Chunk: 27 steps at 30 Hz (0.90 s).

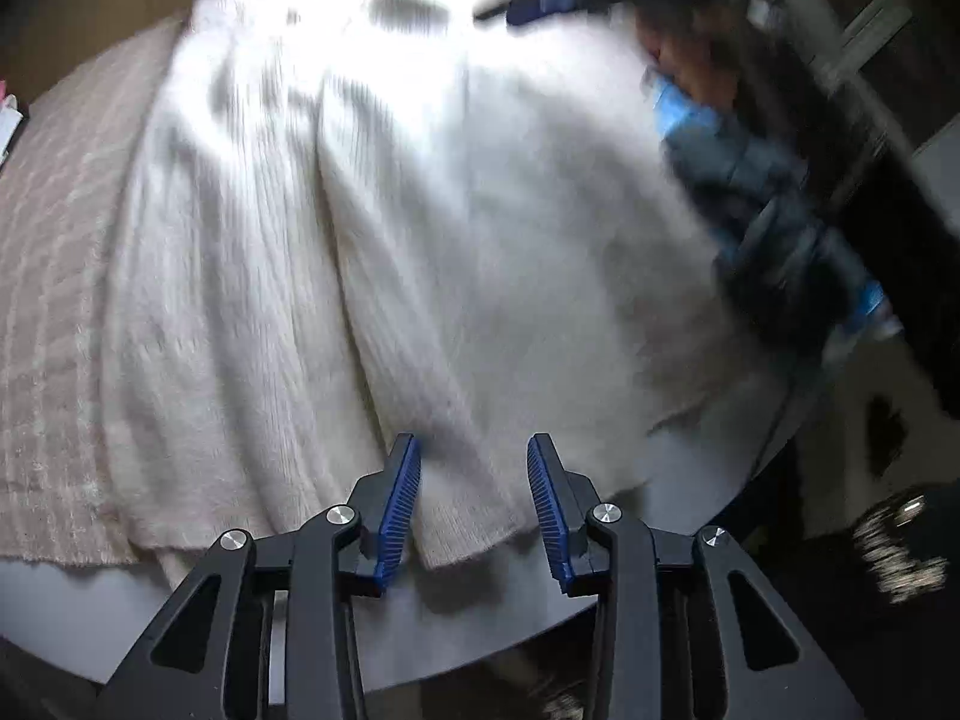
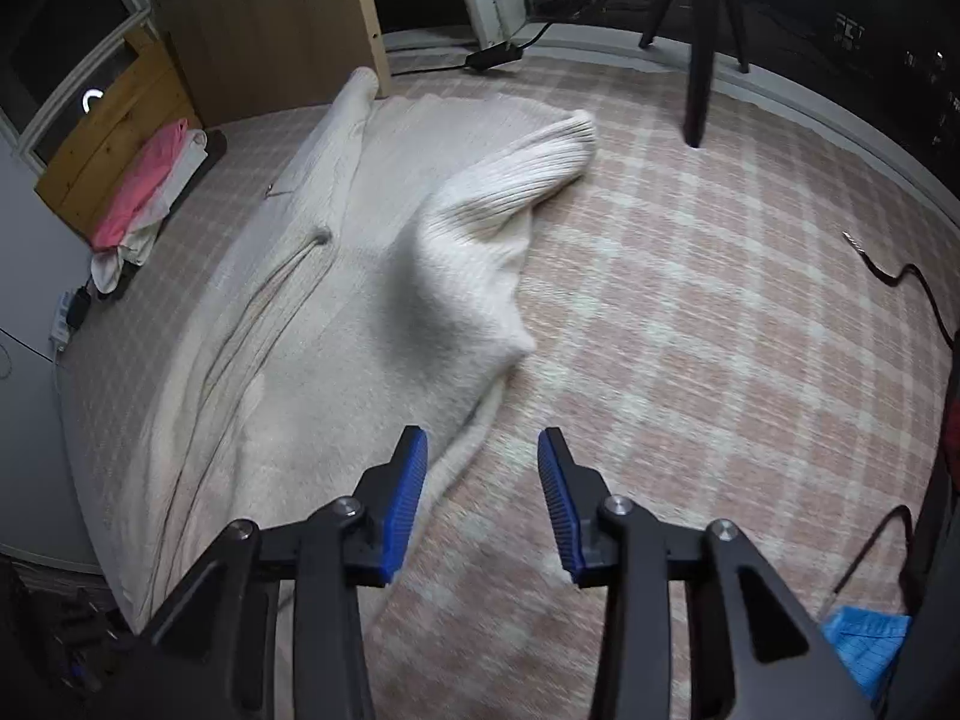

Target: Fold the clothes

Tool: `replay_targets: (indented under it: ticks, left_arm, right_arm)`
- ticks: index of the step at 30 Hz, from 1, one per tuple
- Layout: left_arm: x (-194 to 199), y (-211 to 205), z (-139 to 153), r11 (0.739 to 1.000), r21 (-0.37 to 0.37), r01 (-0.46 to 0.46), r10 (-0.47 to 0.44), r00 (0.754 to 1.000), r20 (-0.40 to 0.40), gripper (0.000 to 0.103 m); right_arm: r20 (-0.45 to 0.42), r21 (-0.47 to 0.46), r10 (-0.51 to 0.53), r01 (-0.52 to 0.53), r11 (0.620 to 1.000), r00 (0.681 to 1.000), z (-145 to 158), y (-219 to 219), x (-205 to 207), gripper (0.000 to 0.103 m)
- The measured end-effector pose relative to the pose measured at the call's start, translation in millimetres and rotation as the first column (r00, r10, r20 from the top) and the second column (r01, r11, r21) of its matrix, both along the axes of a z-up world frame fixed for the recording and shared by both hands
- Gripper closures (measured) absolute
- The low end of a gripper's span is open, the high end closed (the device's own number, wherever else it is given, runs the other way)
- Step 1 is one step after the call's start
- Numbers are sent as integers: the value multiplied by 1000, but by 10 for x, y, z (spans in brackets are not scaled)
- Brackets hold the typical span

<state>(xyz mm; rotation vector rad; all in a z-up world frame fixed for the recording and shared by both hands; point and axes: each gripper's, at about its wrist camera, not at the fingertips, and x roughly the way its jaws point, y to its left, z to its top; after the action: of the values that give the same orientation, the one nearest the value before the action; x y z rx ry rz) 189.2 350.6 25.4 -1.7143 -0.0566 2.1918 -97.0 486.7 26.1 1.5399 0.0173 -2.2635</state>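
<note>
A cream ribbed knit sweater (image 1: 390, 210) lies spread on a pink checked blanket (image 1: 54, 300); the left wrist view is blurred. My left gripper (image 1: 474, 444) hangs open over the sweater's near hem, its blue pads apart with knit showing between them. In the right wrist view the sweater (image 2: 336, 300) fills the left half, one sleeve (image 2: 528, 162) folded over its body with the cuff pointing right. My right gripper (image 2: 483, 438) stands open just right of the sweater's edge, above the blanket (image 2: 690, 300), holding nothing.
A pile of pink and white clothes (image 2: 150, 192) rests against a wooden box (image 2: 114, 138) at far left. A tripod leg (image 2: 699, 60) stands at the back, a black cable (image 2: 900, 276) trails at right, and a blue cloth (image 2: 864, 642) lies bottom right.
</note>
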Motion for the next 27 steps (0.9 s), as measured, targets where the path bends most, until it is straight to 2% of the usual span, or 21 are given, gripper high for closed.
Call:
replay_targets:
  ticks: [2, 3, 4, 6, 8, 10, 12, 13, 16, 19, 22, 24, 27]
  left_arm:
    - [9, -33, 14, 1000, 5, 4, -4, 1000, 1, 74]
    - [15, -77, 36, 1000, 17, -10, 9, 1000, 5, 87]
    - [23, -132, 62, 999, 37, -30, 29, 1000, 10, 91]
    - [57, -269, 122, 993, 77, -84, 83, 996, 11, 91]
    - [136, -476, 192, 979, 107, -175, 177, 984, -4, 91]
    - [254, -696, 264, 952, 73, -298, 301, 953, -28, 91]
    - [350, -787, 361, 931, 50, -361, 364, 929, -67, 91]
    - [367, -748, 401, 935, 77, -346, 351, 933, -74, 90]
    - [301, -406, 392, 965, 137, -224, 235, 969, -74, 68]
    - [234, -101, 228, 988, 48, -150, 153, 985, -79, 66]
    - [200, 55, 43, 992, -64, -107, 102, 992, -76, 66]
    - [205, 78, 6, 983, -135, -123, 113, 990, -81, 69]
    - [260, -41, 126, 967, -147, -209, 190, 973, -132, 69]
  right_arm:
    - [7, -1, 9, -9, 1000, 1000, -57, -66, -58, 65]
    - [8, 10, 15, -15, 1000, 1000, -92, -106, -91, 65]
    - [6, 23, 22, -22, 999, 1000, -88, -142, -40, 65]
    - [0, 68, 32, -32, 997, 999, -135, -201, -57, 65]
    - [7, 87, 33, -34, 996, 999, -186, -206, -99, 65]
    - [18, 82, 31, -32, 996, 999, -196, -178, -125, 65]
    - [24, 81, 27, -29, 996, 999, -186, -149, -145, 65]
    - [22, 80, 25, -26, 996, 999, -167, -137, -150, 65]
    - [35, 54, 20, -22, 998, 999, -118, -122, -177, 65]
    - [26, 66, 27, -29, 997, 999, -79, -151, -181, 65]
    - [24, 64, 38, -40, 997, 999, -62, -168, -168, 65]
    - [12, 86, 45, -46, 995, 999, -69, -179, -149, 65]
    - [14, 106, 50, -52, 993, 999, -121, -168, -150, 65]
